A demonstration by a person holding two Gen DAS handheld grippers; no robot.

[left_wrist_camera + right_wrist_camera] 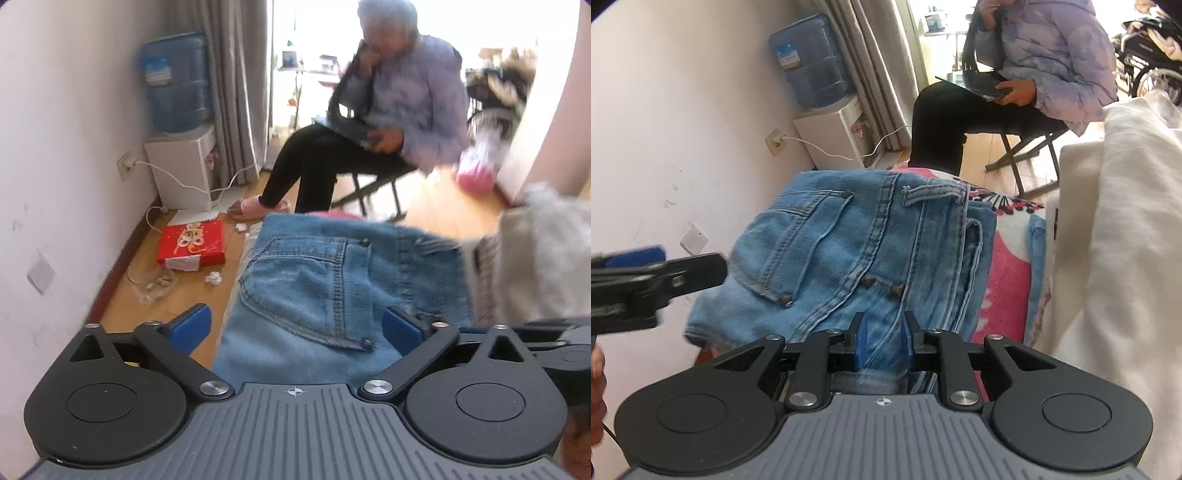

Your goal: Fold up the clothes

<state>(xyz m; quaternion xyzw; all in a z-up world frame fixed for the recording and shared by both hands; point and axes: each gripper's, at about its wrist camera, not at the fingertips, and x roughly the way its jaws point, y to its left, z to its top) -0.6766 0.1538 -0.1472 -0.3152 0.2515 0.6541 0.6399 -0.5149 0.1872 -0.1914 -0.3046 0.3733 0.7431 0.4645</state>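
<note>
Folded light-blue jeans (314, 288) lie on a pink patterned blanket (1008, 273), back pocket and belt loop facing up. My left gripper (297, 326) hovers over the near left part of the jeans, its blue pads far apart and gripping nothing. One of its black fingers (683, 269) reaches in from the left edge of the right wrist view. My right gripper (884, 343) is at the near edge of the jeans (857, 243), its two blue pads close together with a fold of denim pinched between them.
A cream garment (1115, 229) is piled to the right of the jeans. A person (406, 99) sits on a folding chair beyond the bed. A water dispenser (181, 110) stands against the left wall, with a red box (192, 245) and scraps on the wooden floor.
</note>
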